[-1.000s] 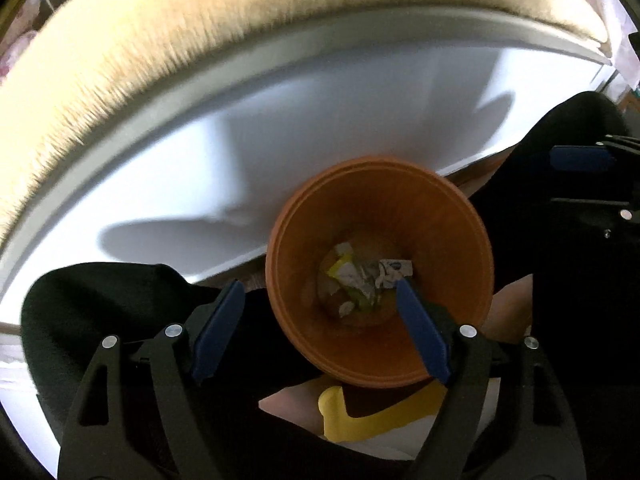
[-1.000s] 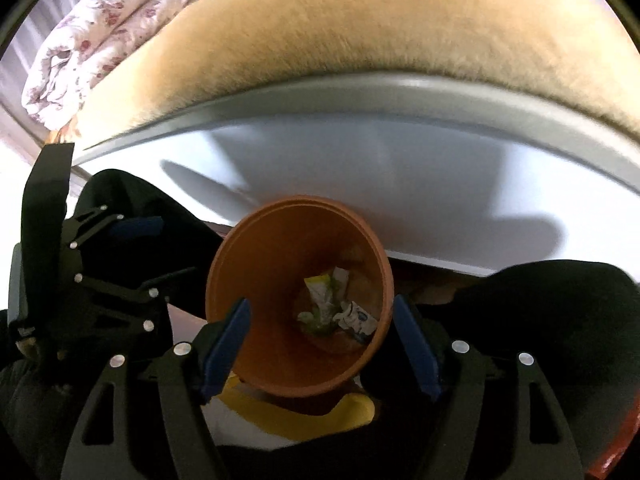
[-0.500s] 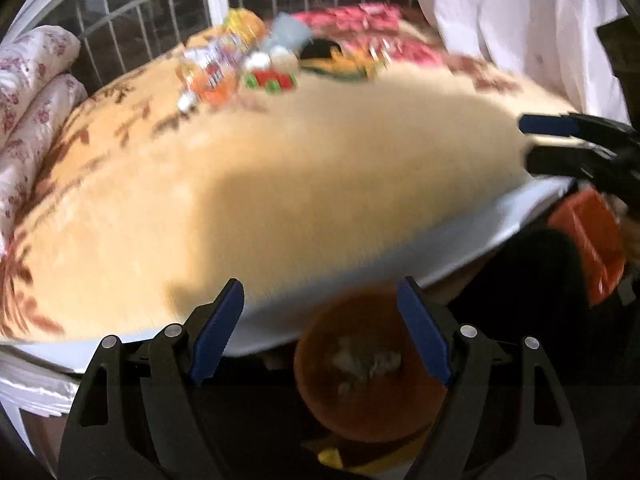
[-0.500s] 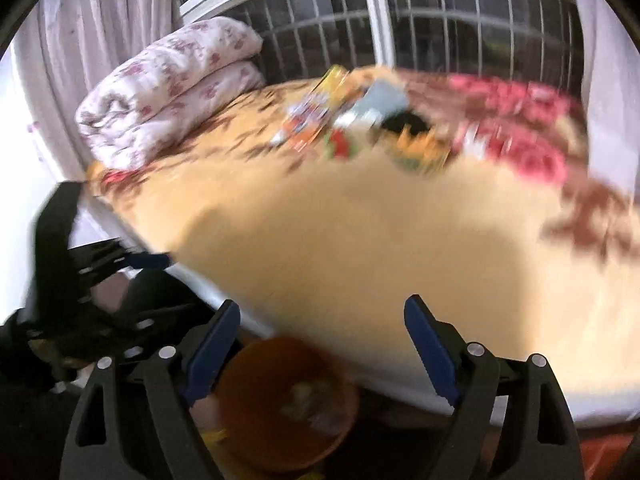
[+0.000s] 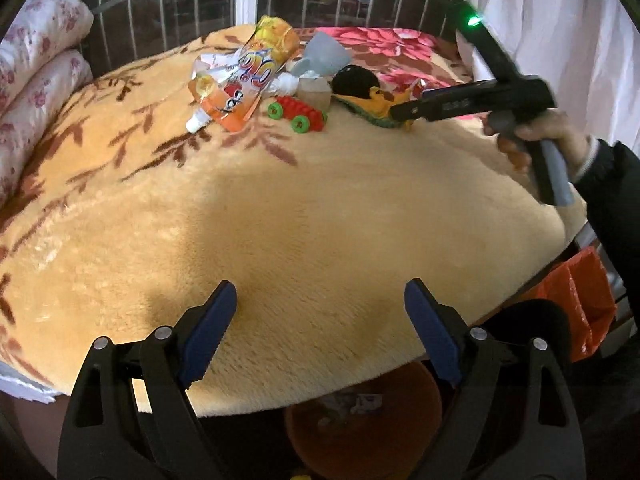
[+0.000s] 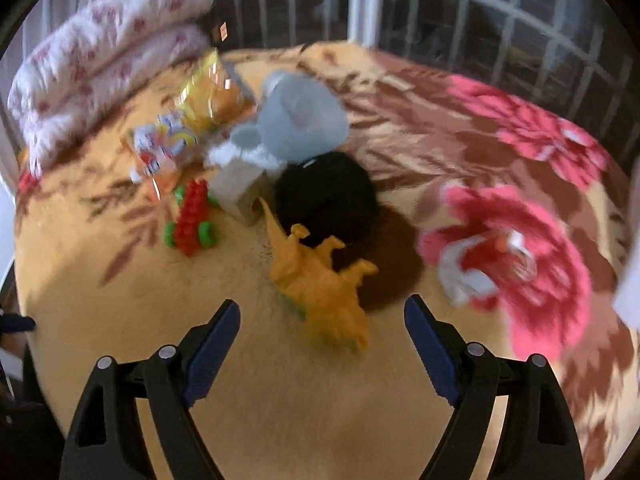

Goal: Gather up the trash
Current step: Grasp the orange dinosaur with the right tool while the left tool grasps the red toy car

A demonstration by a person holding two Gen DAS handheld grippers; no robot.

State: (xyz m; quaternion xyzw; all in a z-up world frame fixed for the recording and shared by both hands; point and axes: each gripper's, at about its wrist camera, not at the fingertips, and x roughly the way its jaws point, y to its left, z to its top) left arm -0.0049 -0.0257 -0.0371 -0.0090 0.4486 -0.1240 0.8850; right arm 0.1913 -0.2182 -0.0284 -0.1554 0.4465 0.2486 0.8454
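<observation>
My left gripper (image 5: 316,330) has its fingers spread wide and empty over the bed (image 5: 280,220). The orange bin (image 5: 364,424) sits below them, past the bed's edge. My right gripper (image 6: 322,346) also has its fingers spread and empty. Ahead of them lie a yellow dinosaur (image 6: 320,284), a snack wrapper (image 6: 188,132) and a crumpled red wrapper (image 6: 480,264).

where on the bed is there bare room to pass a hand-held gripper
Free: the plain tan blanket between the near bed edge and the toy car, and left toward the folded quilt. Crowded: the far cluster of juice pouch, grey cup and dinosaur.
</observation>
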